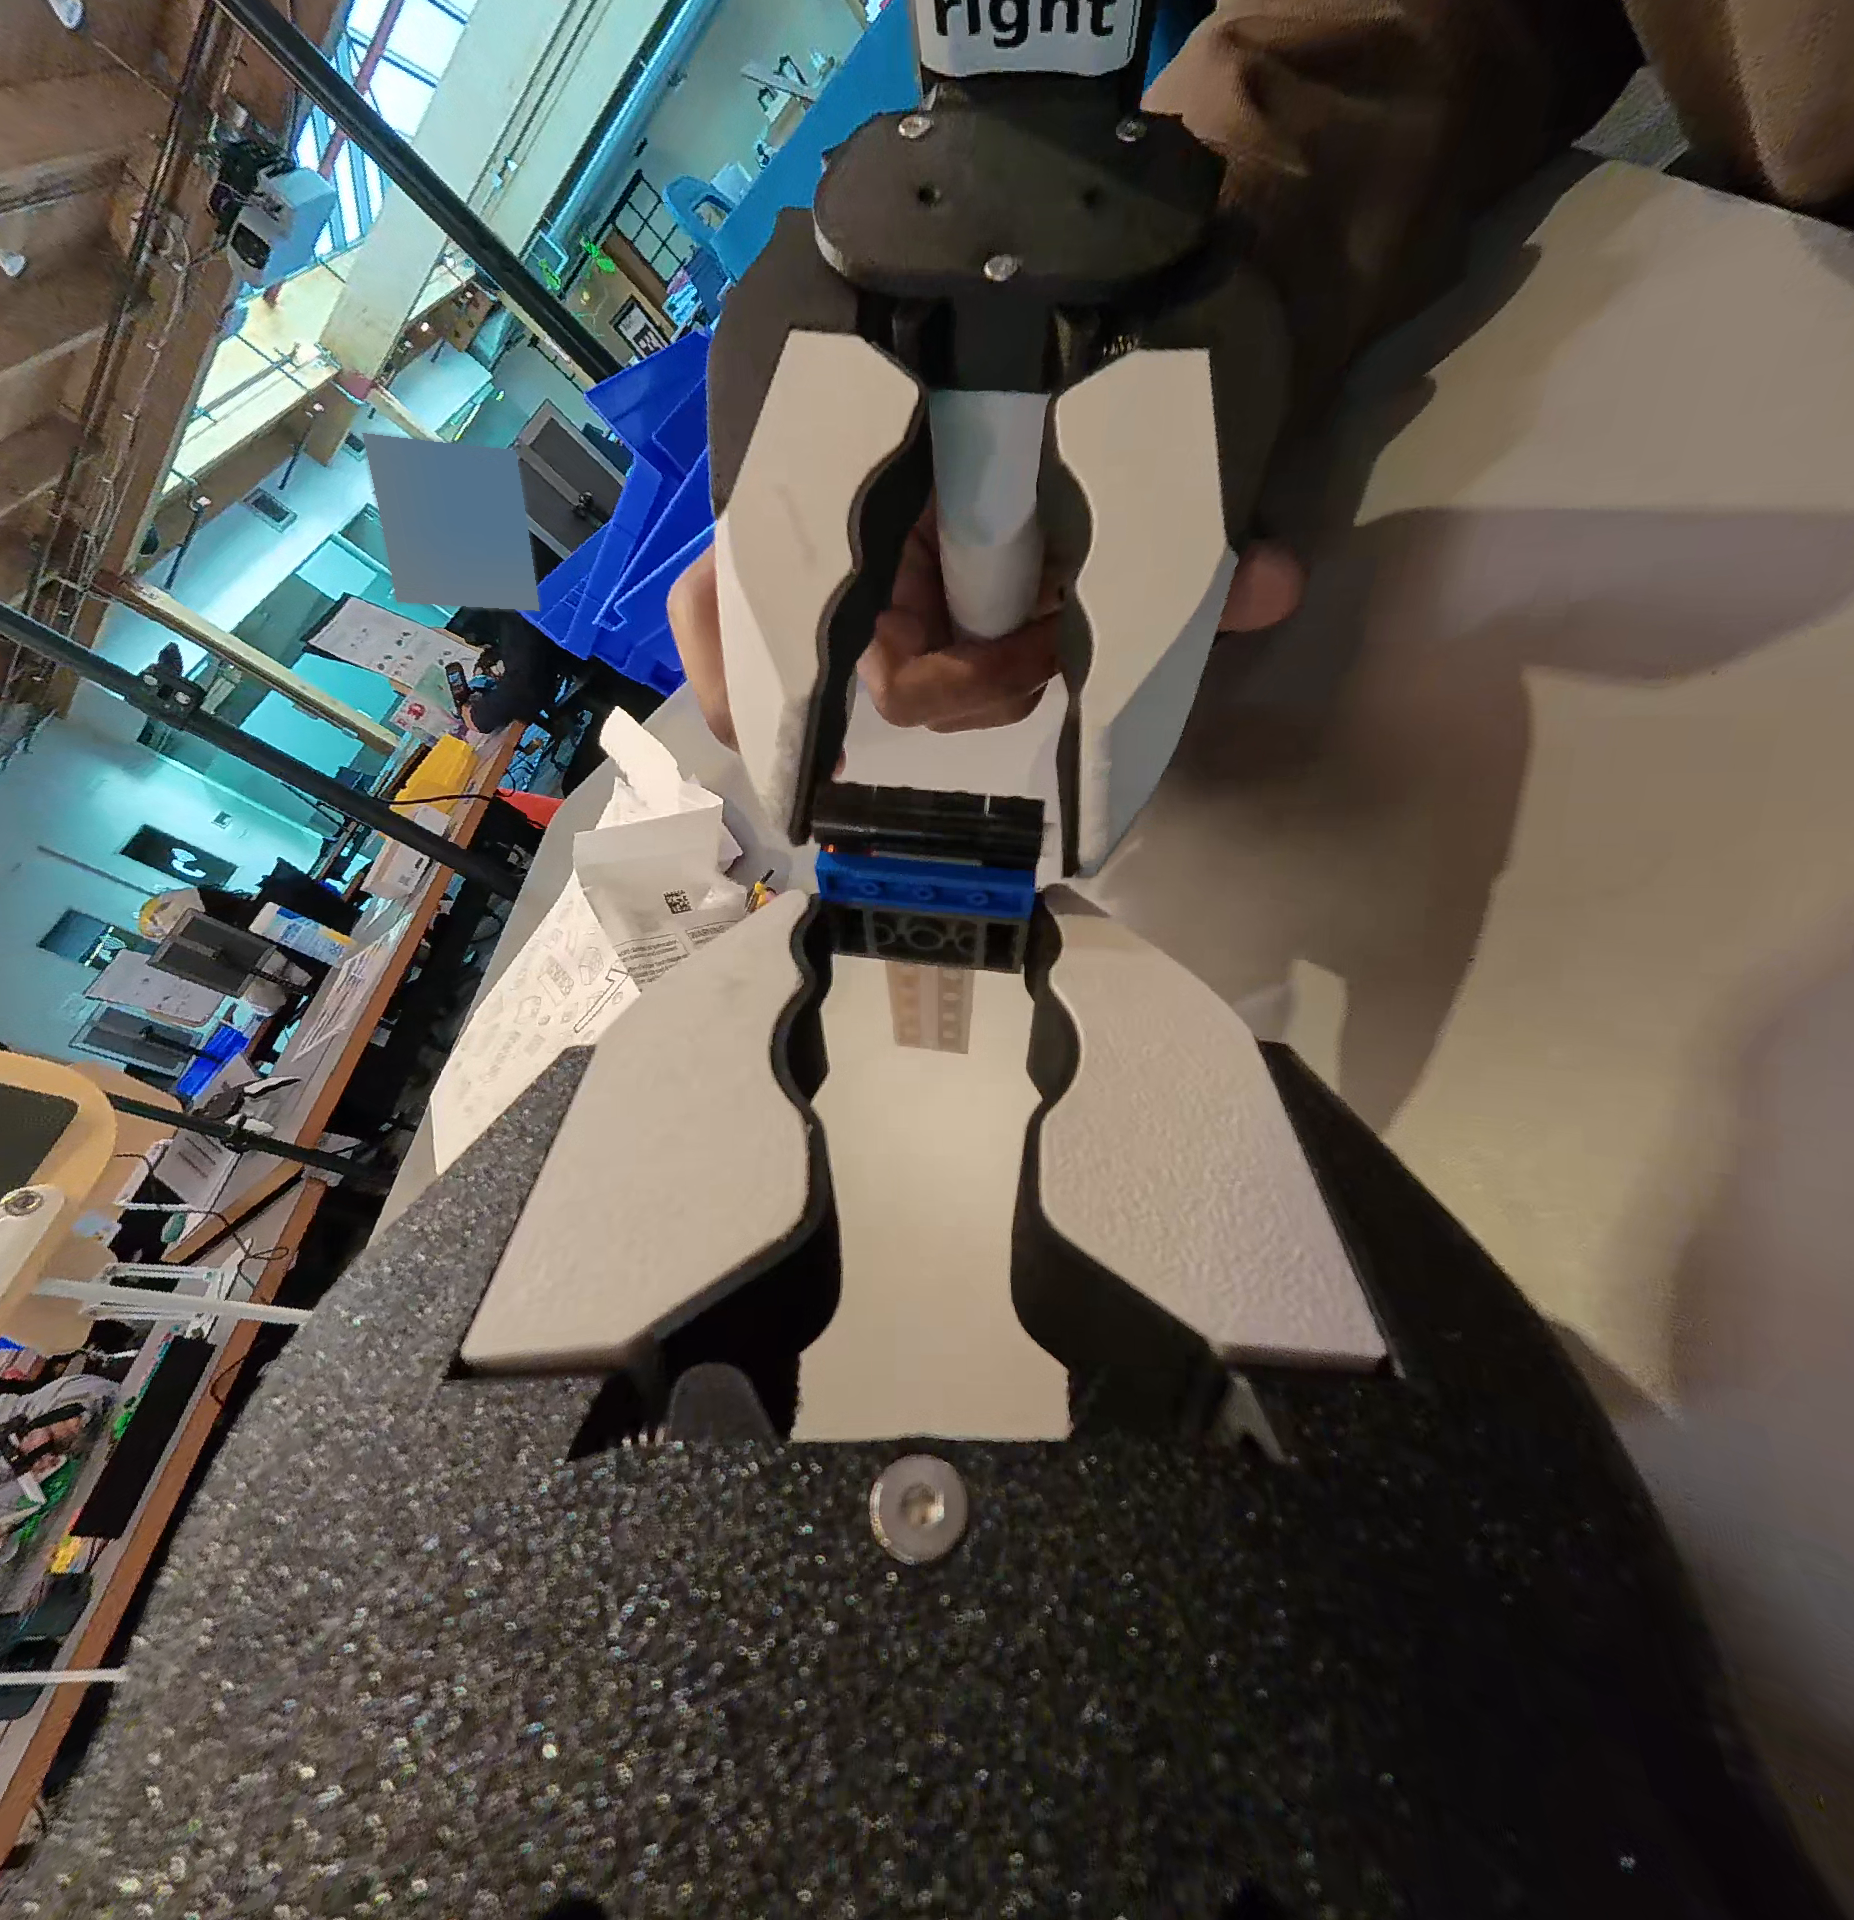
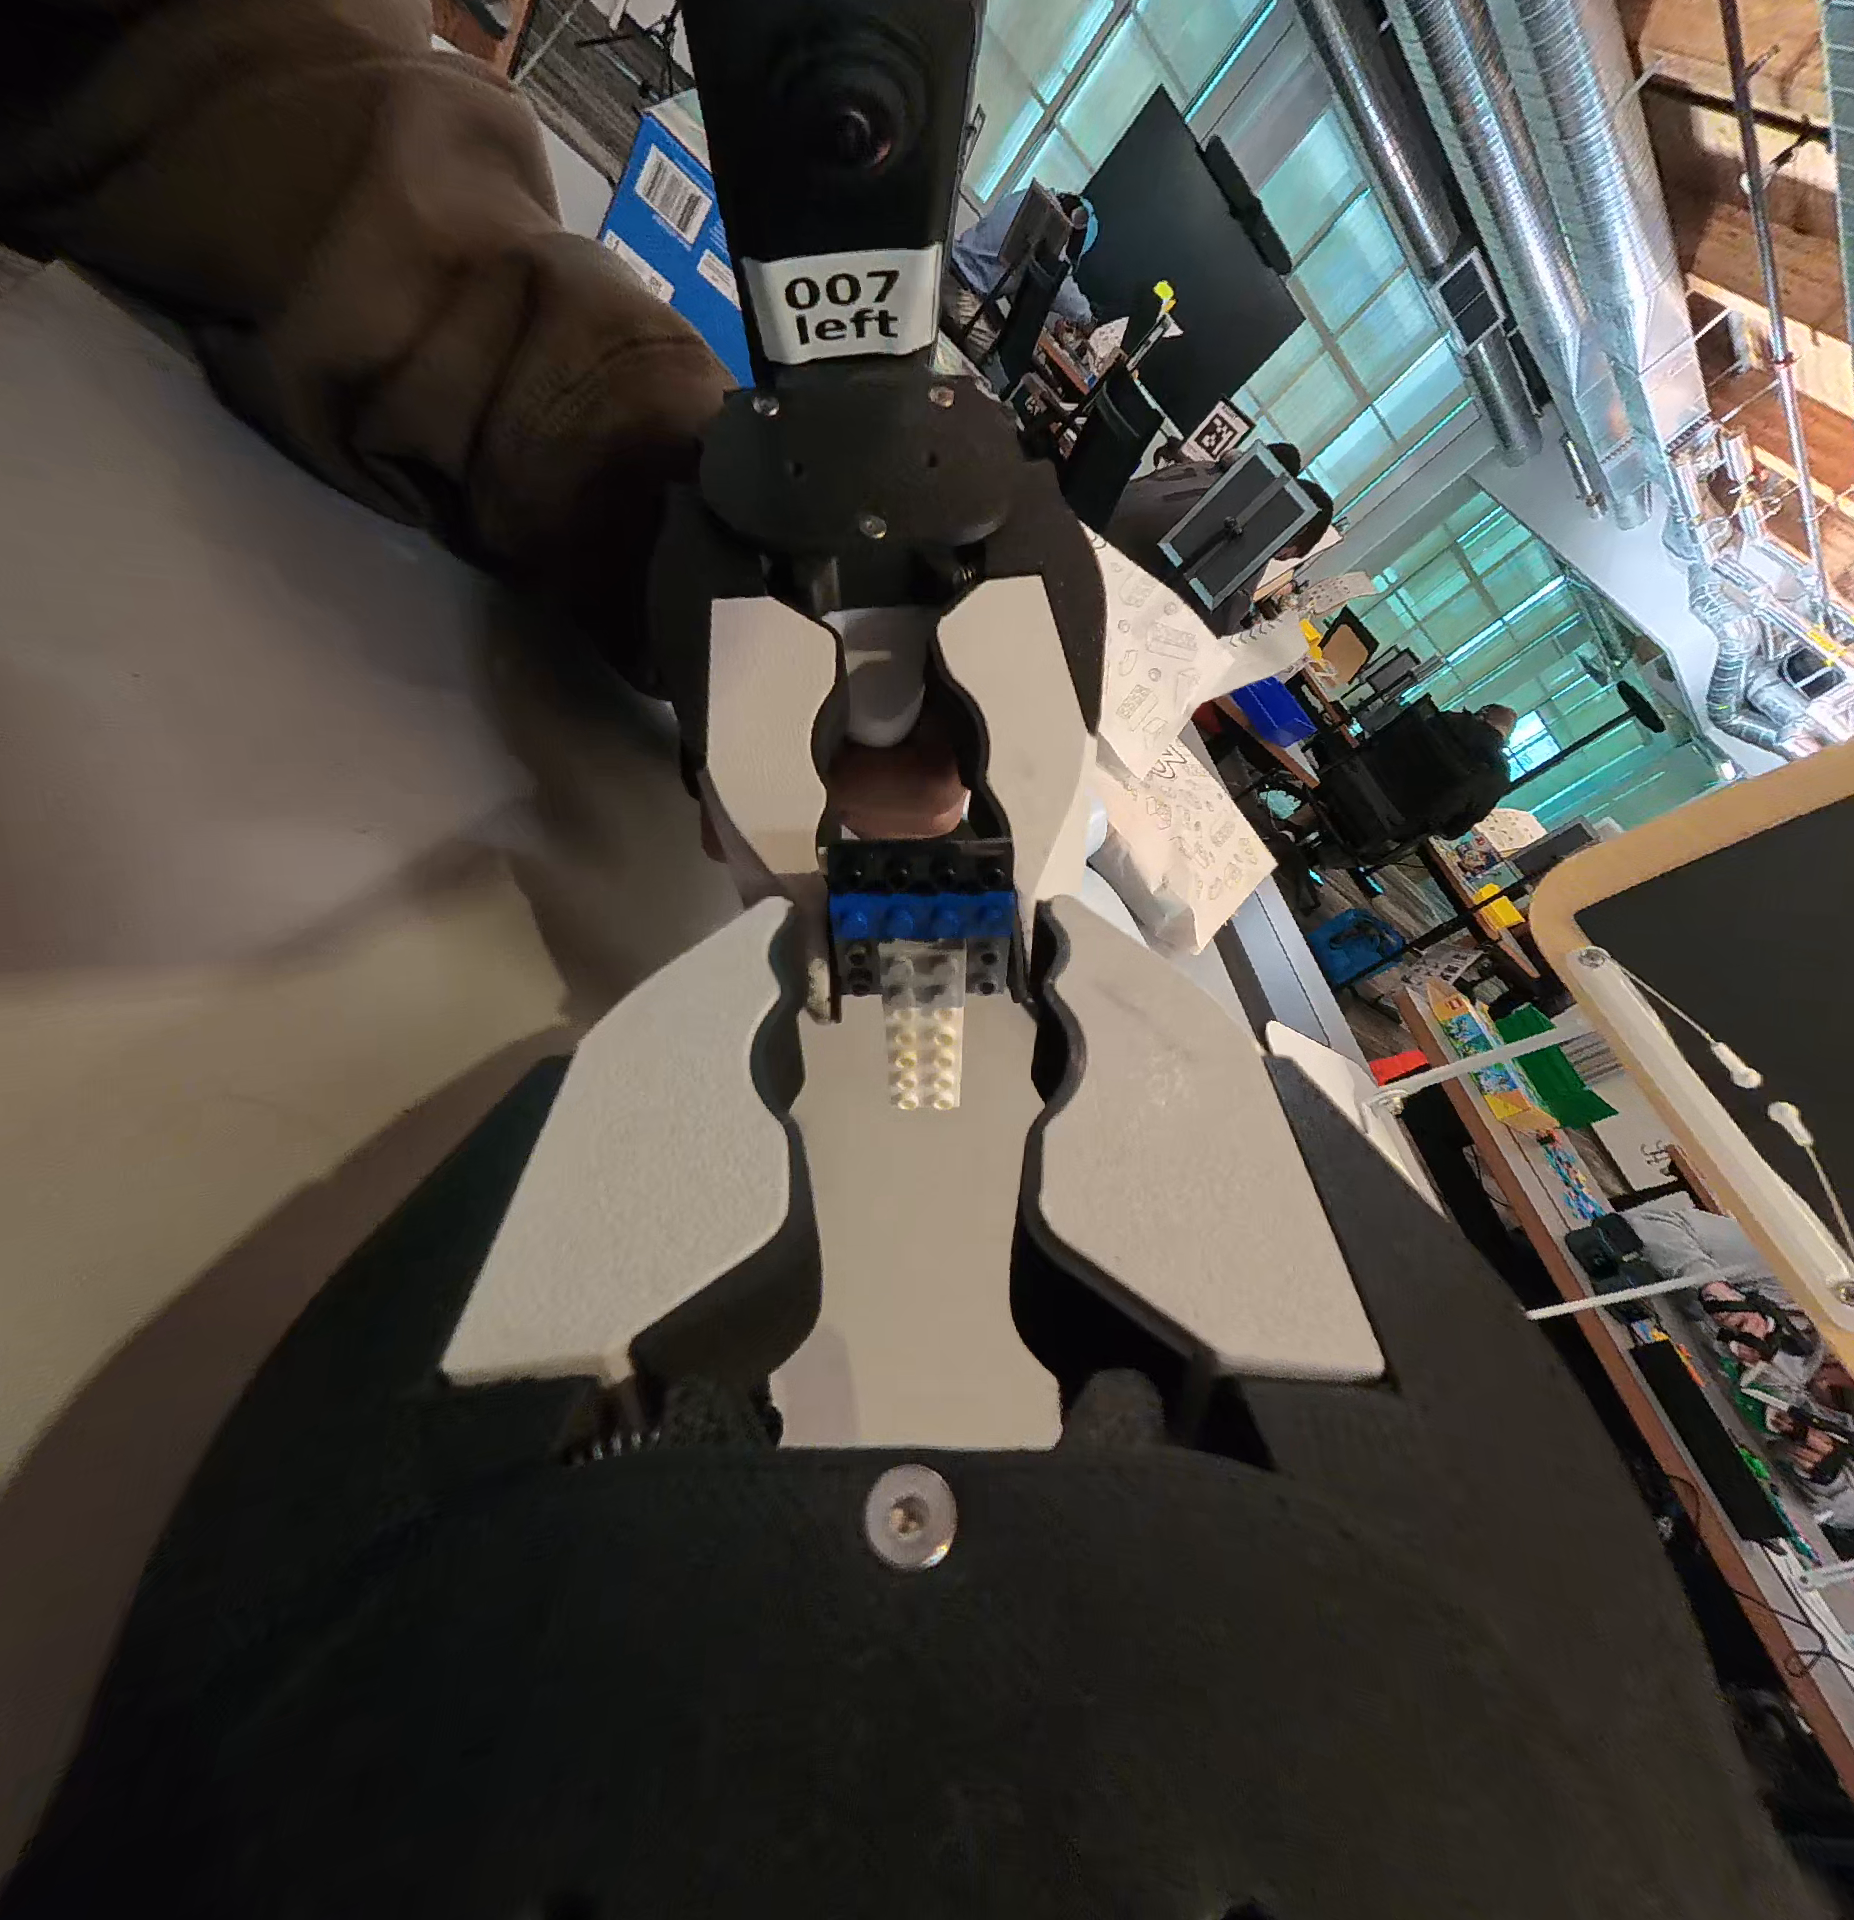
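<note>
Small toy-brick stack (image 1: 928,899), black, blue and white, hangs above the bench (image 1: 1629,935) between both grippers. Left gripper (image 1: 923,940) and right gripper (image 2: 928,971) each have jaws clamped on its black end bricks. Judged light, rigid, smooth-sided; studded joints could pop apart, so flat side faces look the safest hold.

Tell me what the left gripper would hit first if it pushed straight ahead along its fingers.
The left gripper already grips the brick stack at its tips. Straight ahead, right behind the bricks, stand the right gripper's fingertips, which hold the stack's far end; it would likely meet those first.

White table (image 1: 1525,416) bearing printed sheets (image 1: 533,1003) and bag (image 1: 653,862).
</note>
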The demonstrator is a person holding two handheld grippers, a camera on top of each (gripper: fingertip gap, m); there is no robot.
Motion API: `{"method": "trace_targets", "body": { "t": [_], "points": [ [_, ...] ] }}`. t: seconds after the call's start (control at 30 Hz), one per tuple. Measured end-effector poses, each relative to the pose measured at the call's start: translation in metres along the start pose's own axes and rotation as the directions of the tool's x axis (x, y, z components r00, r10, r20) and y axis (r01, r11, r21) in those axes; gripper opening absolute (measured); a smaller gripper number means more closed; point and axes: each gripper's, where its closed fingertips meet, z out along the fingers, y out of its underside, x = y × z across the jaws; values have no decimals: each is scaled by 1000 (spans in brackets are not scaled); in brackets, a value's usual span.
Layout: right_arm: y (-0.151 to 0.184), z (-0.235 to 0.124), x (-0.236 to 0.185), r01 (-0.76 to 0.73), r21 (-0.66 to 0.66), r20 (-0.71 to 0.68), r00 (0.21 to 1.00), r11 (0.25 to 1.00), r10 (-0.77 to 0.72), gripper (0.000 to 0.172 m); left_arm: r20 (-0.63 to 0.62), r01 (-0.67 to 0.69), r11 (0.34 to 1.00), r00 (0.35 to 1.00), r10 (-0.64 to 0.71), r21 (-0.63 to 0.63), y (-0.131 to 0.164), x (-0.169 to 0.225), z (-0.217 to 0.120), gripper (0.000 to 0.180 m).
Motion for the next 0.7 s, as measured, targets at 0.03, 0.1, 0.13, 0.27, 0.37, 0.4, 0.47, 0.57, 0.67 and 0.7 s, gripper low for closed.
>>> {"method": "trace_targets", "body": {
  "t": [0.03,0.1,0.13,0.27,0.37,0.4,0.47,0.57,0.67,0.7],
  "points": [
    [1,0,-1,5,-5,0,1000,1000,-5,40,0,-2,1000,1000,2,1,0,1,0,35],
    [1,0,-2,8,-12,2,1000,1000,-8,37,-6,-3,1000,1000,3,-4,1,2,1,35],
    [1,0,-2,8,-12,1,1000,1000,-8,35,-9,-4,1000,1000,4,-5,1,4,2,35],
    [2,1,-6,14,-24,11,1000,1000,-13,33,-29,-2,1000,1000,2,-15,3,7,2,35],
    [4,0,-11,26,-44,50,998,999,-24,33,-65,-13,1000,998,12,-15,4,13,1,35],
    [5,-1,-14,32,-44,71,997,999,-28,33,-83,-19,1000,996,18,-11,4,16,1,35],
    [7,-4,-21,45,-39,131,991,998,-40,33,-130,-37,999,991,35,-10,5,24,1,35],
    [13,-10,-26,62,-46,181,982,997,-52,33,-136,-28,999,990,25,-25,12,24,-1,35],
    [15,-14,-18,-12,-39,175,984,999,19,33,-118,24,1000,993,-25,-9,12,17,-3,35],
    [15,-14,-15,-30,-42,163,986,999,37,33,-114,55,998,992,-55,2,10,15,-3,35]
  ]
}}
